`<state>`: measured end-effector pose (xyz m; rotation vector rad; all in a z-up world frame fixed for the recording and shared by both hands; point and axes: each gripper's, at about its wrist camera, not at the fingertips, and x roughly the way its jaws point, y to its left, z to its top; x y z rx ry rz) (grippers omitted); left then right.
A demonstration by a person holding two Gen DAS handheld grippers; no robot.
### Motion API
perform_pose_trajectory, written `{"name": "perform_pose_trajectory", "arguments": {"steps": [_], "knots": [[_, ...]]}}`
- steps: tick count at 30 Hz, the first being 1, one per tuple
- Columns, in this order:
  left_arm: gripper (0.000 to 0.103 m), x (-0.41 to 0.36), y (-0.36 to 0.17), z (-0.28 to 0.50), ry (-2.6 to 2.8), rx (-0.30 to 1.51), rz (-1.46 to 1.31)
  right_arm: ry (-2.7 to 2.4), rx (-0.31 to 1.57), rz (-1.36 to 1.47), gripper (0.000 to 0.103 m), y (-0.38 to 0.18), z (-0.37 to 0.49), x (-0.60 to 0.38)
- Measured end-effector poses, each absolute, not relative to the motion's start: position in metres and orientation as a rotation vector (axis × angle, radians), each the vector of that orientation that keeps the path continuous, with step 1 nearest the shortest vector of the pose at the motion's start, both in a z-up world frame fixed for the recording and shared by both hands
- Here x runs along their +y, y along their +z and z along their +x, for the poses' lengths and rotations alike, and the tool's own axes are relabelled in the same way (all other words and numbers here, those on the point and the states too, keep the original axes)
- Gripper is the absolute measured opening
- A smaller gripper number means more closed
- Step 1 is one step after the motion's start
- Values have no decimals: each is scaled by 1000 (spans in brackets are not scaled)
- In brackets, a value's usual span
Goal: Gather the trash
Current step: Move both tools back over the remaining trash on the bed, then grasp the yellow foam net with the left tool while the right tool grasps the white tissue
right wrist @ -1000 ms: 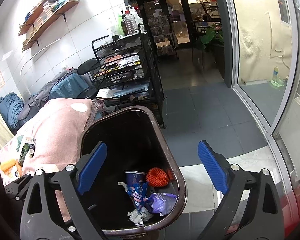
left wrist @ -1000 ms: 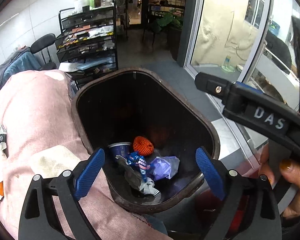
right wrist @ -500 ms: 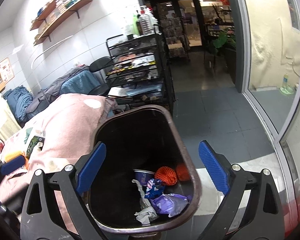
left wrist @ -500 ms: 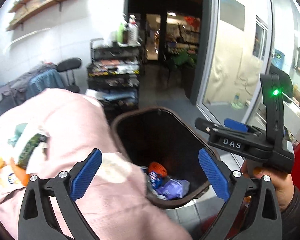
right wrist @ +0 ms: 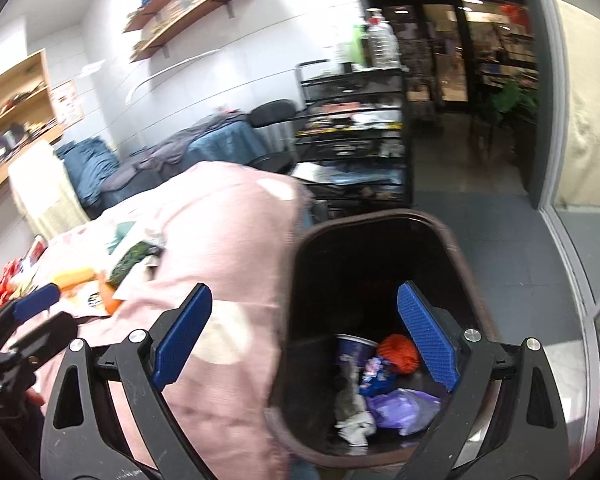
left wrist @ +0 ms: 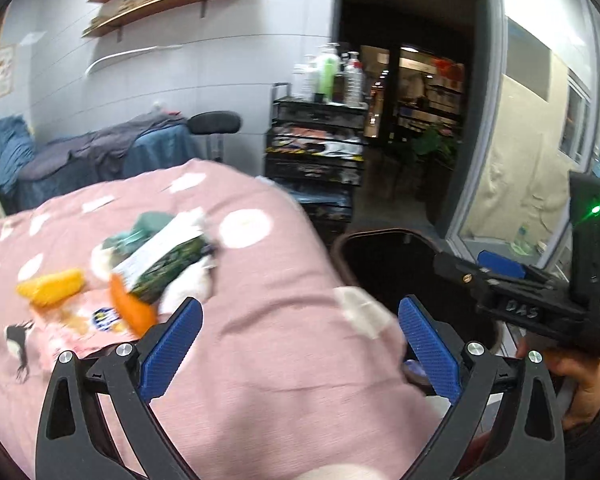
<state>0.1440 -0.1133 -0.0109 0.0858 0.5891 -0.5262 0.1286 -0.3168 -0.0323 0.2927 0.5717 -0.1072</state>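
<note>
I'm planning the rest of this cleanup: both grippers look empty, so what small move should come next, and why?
Probably ease the left gripper forward to the green-and-white carton on the pink cloth. Its jaws stand wide with nothing between them, the right gripper is empty too, and a pile of litter still lies on the cloth while the bin beside it already holds scraps.

The only lettering that can be read is "DAS", in raised letters on the black body of the right gripper point(left wrist: 518, 308), at the lower right of the left wrist view. A pink snack packet point(left wrist: 85, 320) on the pink blanket point(left wrist: 260, 280), at the left of that view, bears a round blue and yellow logo, too blurred to read. The poster point(right wrist: 69, 101) on the wall at upper left of the right wrist view is likewise illegible.
</note>
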Motion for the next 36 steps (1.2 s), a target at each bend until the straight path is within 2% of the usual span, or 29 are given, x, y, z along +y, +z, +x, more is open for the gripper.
{"name": "perform_pose_trajectory", "arguments": {"steps": [19, 29, 32, 34, 36], "knots": [[97, 47, -25, 213, -206, 715, -58, 256, 658, 40, 93, -16, 213, -177], [91, 70, -29, 269, -193, 775, 43, 323, 756, -25, 93, -27, 258, -146], [87, 63, -35, 282, -204, 809, 97, 331, 810, -61, 93, -34, 273, -136], [77, 61, -40, 288, -204, 822, 119, 343, 851, -96, 92, -42, 282, -128], [67, 60, -44, 292, -203, 841, 128, 334, 892, -126, 81, -51, 293, -120]]}}
